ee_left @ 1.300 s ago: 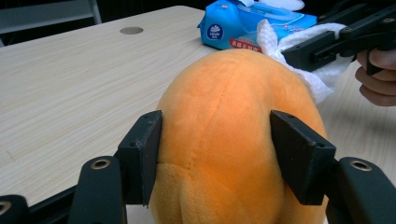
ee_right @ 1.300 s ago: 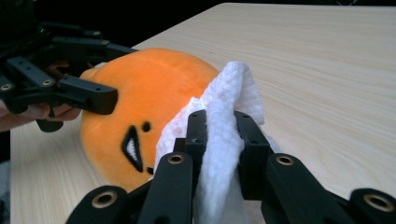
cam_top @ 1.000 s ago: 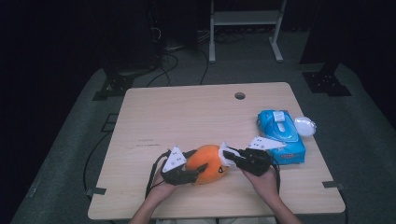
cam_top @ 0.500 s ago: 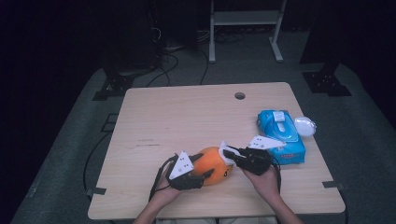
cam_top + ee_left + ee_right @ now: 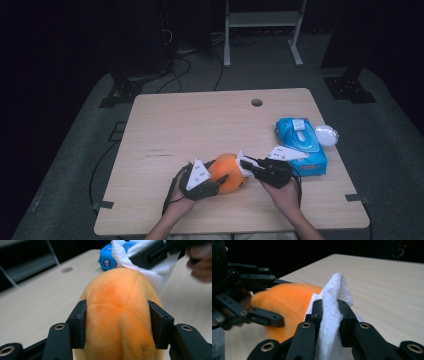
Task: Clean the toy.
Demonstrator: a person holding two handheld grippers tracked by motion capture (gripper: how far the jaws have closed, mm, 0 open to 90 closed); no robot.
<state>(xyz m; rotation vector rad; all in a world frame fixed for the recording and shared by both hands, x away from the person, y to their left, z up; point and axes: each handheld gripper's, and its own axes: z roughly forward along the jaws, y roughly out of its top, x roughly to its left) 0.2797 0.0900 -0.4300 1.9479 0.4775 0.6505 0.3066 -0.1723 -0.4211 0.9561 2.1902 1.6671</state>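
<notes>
An orange plush toy (image 5: 227,171) sits near the table's front edge between the two grippers. My left gripper (image 5: 220,182) has just been closing its jaws. In the left gripper view its pads now press into both sides of the toy (image 5: 117,297). My right gripper (image 5: 245,165) is shut on a white wipe (image 5: 334,292), which lies against the toy's right side (image 5: 284,302). The wipe (image 5: 140,267) also shows in the left gripper view, draped over the toy's far end. A hand holds each gripper from the table's near edge.
A blue pack of wipes (image 5: 300,142) lies right of the grippers, with a small white round object (image 5: 326,134) beside it. The wooden table (image 5: 200,125) has a cable hole (image 5: 257,102) near its far edge. Dark floor and a rack lie beyond.
The left gripper has edged right along the toy and its jaws have tightened on it. The right gripper with the wipe has stayed at the toy's right side.
</notes>
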